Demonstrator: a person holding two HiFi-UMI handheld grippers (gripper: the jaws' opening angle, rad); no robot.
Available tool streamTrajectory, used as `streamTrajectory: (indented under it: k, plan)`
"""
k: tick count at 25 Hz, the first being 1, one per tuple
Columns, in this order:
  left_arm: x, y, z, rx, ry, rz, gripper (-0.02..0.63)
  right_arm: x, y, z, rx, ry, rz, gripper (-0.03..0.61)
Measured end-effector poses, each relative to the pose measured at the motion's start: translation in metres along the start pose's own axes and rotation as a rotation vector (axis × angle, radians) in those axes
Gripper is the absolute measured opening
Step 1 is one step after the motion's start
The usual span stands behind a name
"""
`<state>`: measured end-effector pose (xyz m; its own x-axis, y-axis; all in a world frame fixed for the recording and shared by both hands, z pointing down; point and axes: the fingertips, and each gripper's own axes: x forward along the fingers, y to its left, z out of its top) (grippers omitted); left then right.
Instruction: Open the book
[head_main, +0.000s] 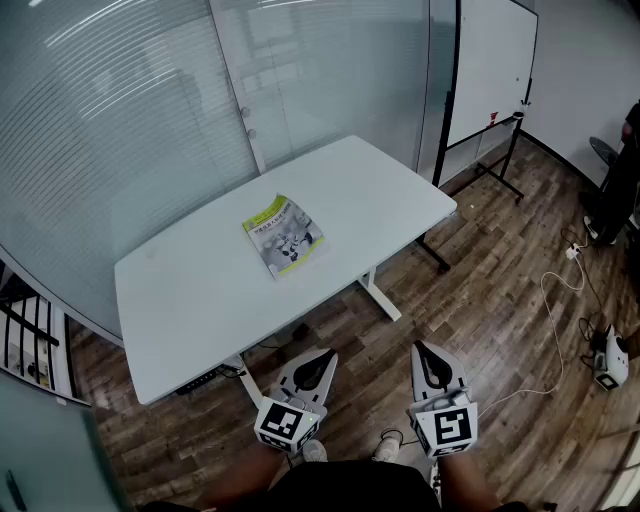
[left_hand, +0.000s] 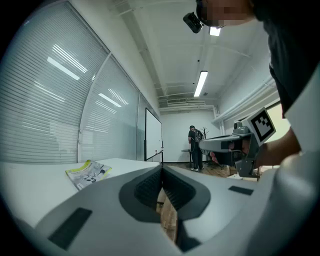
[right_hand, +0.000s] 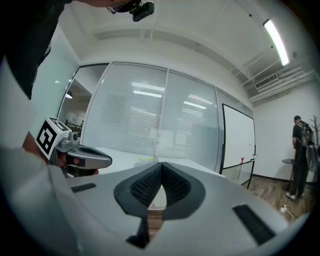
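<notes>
Out on the white table (head_main: 190, 290), the book (head_main: 283, 235) lies closed, cover up, so the opening hasn't begun, I'd say. Left gripper (head_main: 322, 356) and right gripper (head_main: 423, 349) hang well short of it, both pinched together, empty. Next up: reach in, catch the cover's edge.

readable text: none | book (head_main: 284, 235) on tabletop (head_main: 200, 290): cover print under a green band, too small to read | left hand-held gripper (head_main: 326, 356) and right hand-held gripper (head_main: 421, 349): black-and-white square markers on cubes, patterns only, no letters or digits
</notes>
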<state>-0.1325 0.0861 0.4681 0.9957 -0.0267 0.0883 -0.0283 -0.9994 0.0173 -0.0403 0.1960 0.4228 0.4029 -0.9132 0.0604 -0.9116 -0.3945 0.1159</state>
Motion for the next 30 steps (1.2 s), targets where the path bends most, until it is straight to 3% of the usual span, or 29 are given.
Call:
streamTrajectory:
  k: [8,12,18,25,30]
  plan:
    - [0.008,0.000,0.000,0.018,0.008,-0.019,0.014,0.000,-0.005,0.000,0.005,-0.002,-0.022,0.003]
    - [0.013,-0.003,-0.002,0.023,0.009,-0.028,0.012,0.001,-0.009,-0.008,0.055,-0.006,-0.024,0.003]
    - [0.022,-0.006,-0.003,0.037,0.013,0.002,0.014,-0.001,-0.020,-0.020,0.076,-0.006,-0.005,0.006]
    - [0.048,-0.027,-0.001,0.070,-0.004,-0.008,0.014,0.002,-0.033,-0.032,0.077,-0.005,0.095,0.006]
    - [0.058,-0.025,0.009,0.067,-0.003,0.094,0.014,0.010,-0.045,-0.037,0.065,0.001,0.192,0.006]
